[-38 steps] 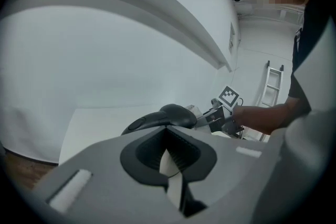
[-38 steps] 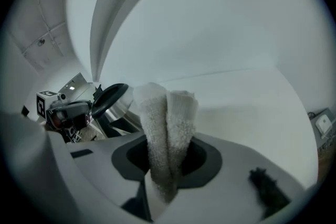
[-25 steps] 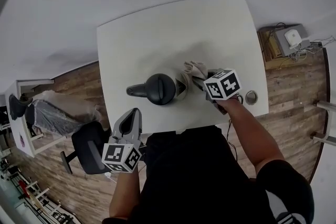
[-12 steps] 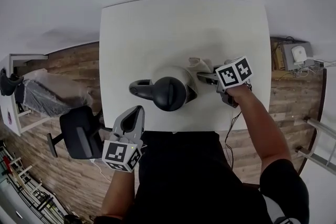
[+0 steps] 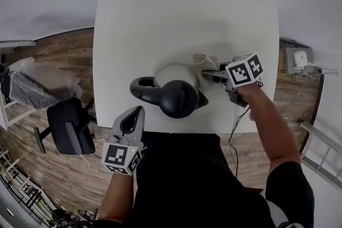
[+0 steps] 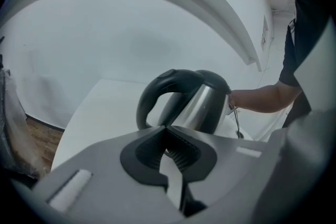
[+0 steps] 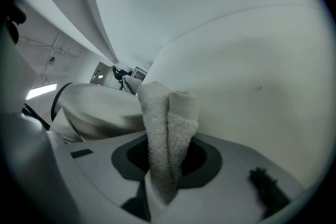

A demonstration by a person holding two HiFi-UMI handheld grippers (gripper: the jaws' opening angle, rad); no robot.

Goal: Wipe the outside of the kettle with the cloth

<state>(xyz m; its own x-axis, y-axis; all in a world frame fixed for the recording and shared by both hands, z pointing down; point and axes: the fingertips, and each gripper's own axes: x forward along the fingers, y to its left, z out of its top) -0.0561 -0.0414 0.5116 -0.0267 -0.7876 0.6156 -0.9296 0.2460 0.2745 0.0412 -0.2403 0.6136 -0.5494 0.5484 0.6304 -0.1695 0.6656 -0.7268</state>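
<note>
A steel kettle [image 5: 170, 76] with a black lid and a black handle [image 5: 143, 88] stands near the front edge of the white table [image 5: 160, 18]. My right gripper [image 5: 212, 74] is shut on a folded pale cloth [image 5: 201, 61], which presses against the kettle's right side. In the right gripper view the cloth [image 7: 165, 123] sticks up between the jaws, and the kettle's wall [image 7: 97, 107] lies just to its left. My left gripper [image 5: 133, 115] hangs off the table's front edge, short of the handle, shut and empty. Its view shows the kettle [image 6: 202, 105] straight ahead beyond the gripper [image 6: 167, 134].
A black office chair [image 5: 67, 125] stands on the wooden floor left of the table. A small white device [image 5: 299, 59] with cables lies on the floor at the right. A thin cable [image 5: 235, 120] hangs off the table's front edge by my right arm.
The head view has shifted, so the table and kettle sit more centrally. My right gripper has slid the cloth a little along the kettle's right side. The left gripper has hardly moved.
</note>
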